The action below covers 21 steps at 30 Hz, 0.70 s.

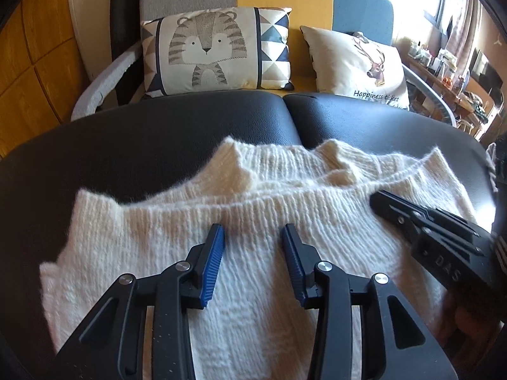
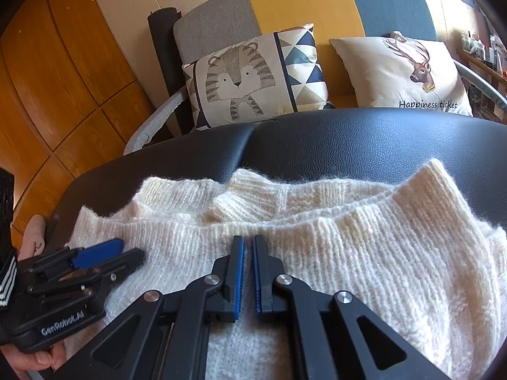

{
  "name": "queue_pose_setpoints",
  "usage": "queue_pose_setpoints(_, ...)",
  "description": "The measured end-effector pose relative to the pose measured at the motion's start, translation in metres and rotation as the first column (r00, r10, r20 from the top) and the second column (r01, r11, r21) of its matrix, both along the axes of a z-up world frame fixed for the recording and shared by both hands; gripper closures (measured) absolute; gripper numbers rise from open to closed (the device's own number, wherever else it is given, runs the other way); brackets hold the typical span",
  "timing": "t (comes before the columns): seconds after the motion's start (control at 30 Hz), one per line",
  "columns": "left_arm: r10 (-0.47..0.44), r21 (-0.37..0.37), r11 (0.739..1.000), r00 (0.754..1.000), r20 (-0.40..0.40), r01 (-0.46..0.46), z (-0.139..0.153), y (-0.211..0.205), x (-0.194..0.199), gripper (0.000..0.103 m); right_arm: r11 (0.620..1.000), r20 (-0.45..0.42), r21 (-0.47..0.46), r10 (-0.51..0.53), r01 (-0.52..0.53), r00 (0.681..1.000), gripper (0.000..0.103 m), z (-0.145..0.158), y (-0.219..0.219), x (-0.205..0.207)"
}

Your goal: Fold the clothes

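A cream knitted sweater [image 1: 196, 228] lies folded on a black leather surface [image 1: 142, 139]; it also shows in the right wrist view [image 2: 364, 253]. My left gripper [image 1: 253, 231] is open, its blue-padded fingers spread just above the sweater near its ribbed edge, holding nothing. It also appears at the left of the right wrist view [image 2: 126, 253]. My right gripper [image 2: 248, 242] is nearly shut with a thin gap, resting over the sweater with no cloth visibly between its fingers. It also appears at the right of the left wrist view [image 1: 380, 201].
Behind the black surface [image 2: 348, 145] stands a sofa with a tiger cushion [image 1: 215, 50] and a deer cushion [image 1: 358, 63]. Wooden cabinet doors [image 2: 63, 79] are at the left. A cluttered shelf [image 1: 459, 76] is at the far right.
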<state>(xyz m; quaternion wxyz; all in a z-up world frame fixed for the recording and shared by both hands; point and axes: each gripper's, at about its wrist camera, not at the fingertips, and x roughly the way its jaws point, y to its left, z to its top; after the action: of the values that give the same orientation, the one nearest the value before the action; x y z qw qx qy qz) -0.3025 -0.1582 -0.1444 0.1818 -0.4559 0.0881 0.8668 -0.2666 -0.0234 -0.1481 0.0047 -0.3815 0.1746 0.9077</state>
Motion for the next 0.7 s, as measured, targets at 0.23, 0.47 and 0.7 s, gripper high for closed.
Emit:
queue_pose_setpoints(0.23, 0.003, 0.029, 1.0, 0.999, -0.043, -0.002, -0.007, -0.007, -0.005, 0.063, 1.0, 0.0, 0.003, 0.002, -0.002, 1.0, 0.1, 0.002, 0.001, 0.0)
queue_pose_setpoints(0.47, -0.01, 0.057, 0.998, 0.999, -0.041, 0.012, -0.008, -0.006, -0.009, 0.085, 1.0, -0.001, 0.014, 0.0, 0.0, 1.0, 0.1, 0.002, -0.001, 0.0)
queue_pose_setpoints(0.7, 0.026, 0.1, 0.995, 1.0, -0.009, -0.025, -0.003, -0.021, -0.024, 0.079, 1.0, -0.003, 0.014, 0.0, 0.0, 1.0, 0.1, 0.002, -0.001, 0.001)
